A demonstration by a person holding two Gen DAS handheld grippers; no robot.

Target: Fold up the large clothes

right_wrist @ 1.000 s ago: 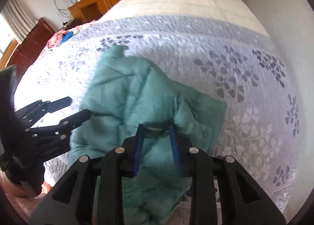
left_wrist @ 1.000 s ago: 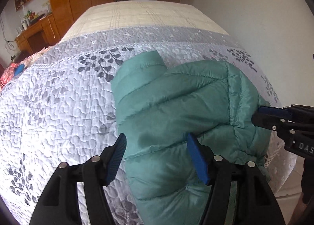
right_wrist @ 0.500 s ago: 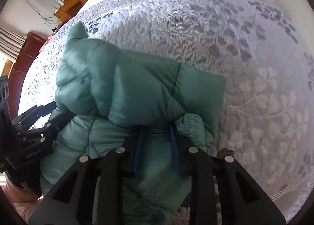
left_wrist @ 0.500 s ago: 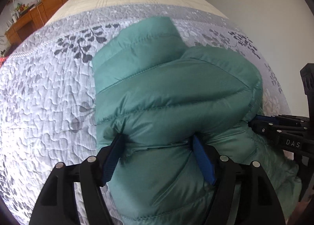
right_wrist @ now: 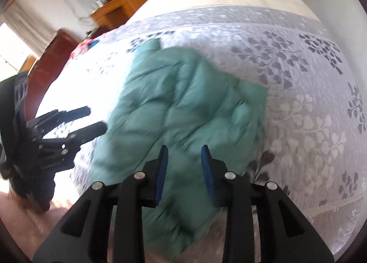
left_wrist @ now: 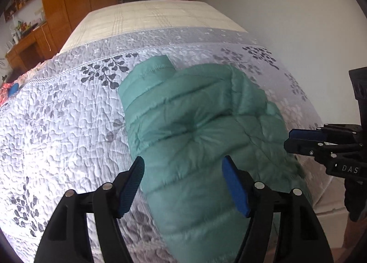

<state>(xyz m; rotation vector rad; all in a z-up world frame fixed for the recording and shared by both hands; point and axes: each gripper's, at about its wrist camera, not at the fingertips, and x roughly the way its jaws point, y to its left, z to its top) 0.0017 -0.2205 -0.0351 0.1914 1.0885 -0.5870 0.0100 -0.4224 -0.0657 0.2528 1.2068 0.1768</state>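
I have the green puffer jacket [left_wrist: 195, 130] lying doubled over near the front edge of the bed [left_wrist: 68, 125], its lower part draping off that edge toward me. My left gripper [left_wrist: 183, 185] stands with its jaws wide apart, straddling the jacket's left portion without pinching it. My right gripper [right_wrist: 184, 171] shows a narrower gap; its jaws have just been opening, fabric lies below them, and neither pad presses it. I judge both claws released so the fold settles on the quilt and does not spring back.
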